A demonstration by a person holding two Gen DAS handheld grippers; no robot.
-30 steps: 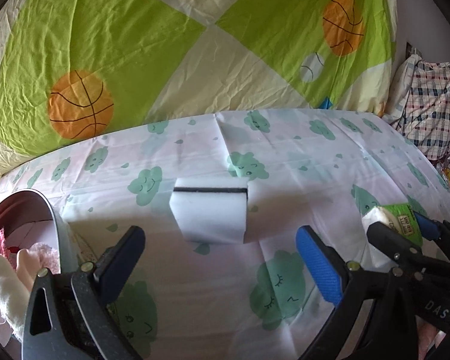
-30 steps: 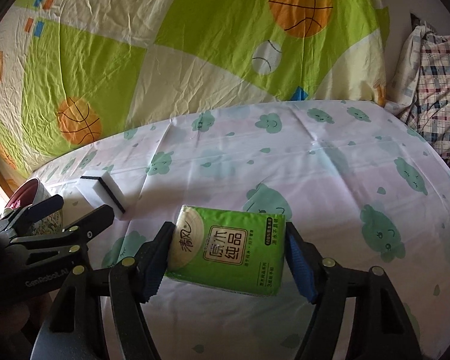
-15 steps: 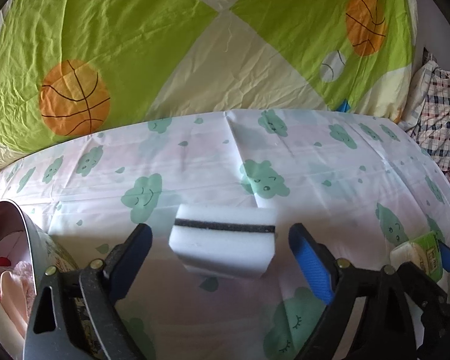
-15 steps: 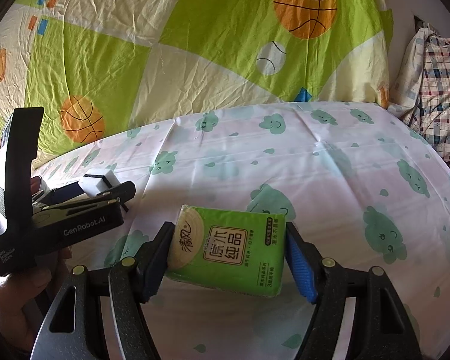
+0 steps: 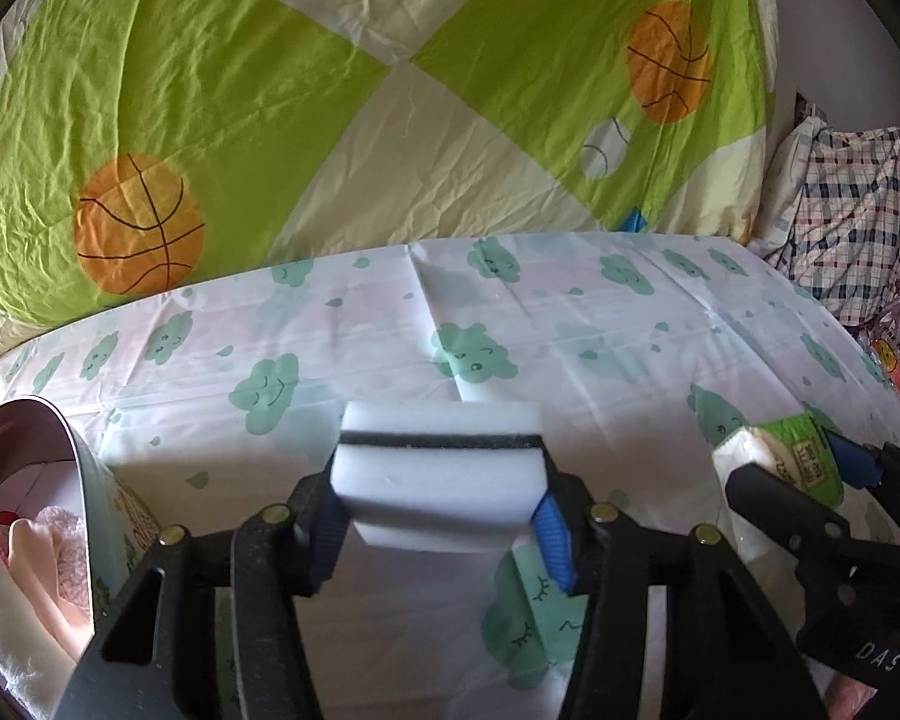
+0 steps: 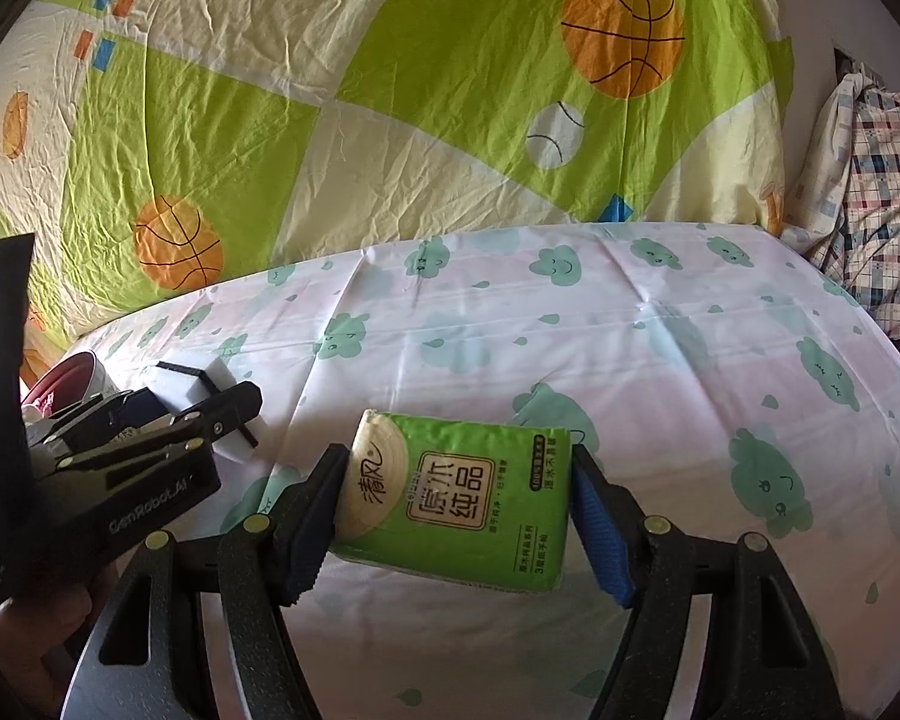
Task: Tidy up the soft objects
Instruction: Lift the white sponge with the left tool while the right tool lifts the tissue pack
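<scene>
A bed fills both views, its sports-print quilt (image 5: 270, 90) banked across the upper half of each frame and a cloud-print sheet (image 5: 600, 330) spread flat over the lower half. The flat sheet serves as the laying-out area, so loose items can be picked from it one at a time.

At the lower left edge of the left wrist view stands a round metal bin (image 5: 84, 480) with pale towels and something pink already heaped inside. It looks like the collecting place, set within easy reach of the left side. A plaid bundle (image 5: 846, 228) lies at the right edge, apart from the work.

The right hand-held gripper (image 6: 456, 510), low centre in its own view, is clamped across the short ends of a green tissue pack (image 6: 462, 498). The pack hangs just above the sheet, held level and probably waiting its turn while the other side works.

The left hand-held gripper (image 5: 438, 498), low centre in its view, is closing its jaws on a white sponge (image 5: 441, 462) with a dark stripe. The blue pads are already against its two ends. The sponge appears to rest on the sheet between the bin and the tissue pack, taken by its narrow sides, likely so the foam compresses evenly and does not slip on the way to the bin.
</scene>
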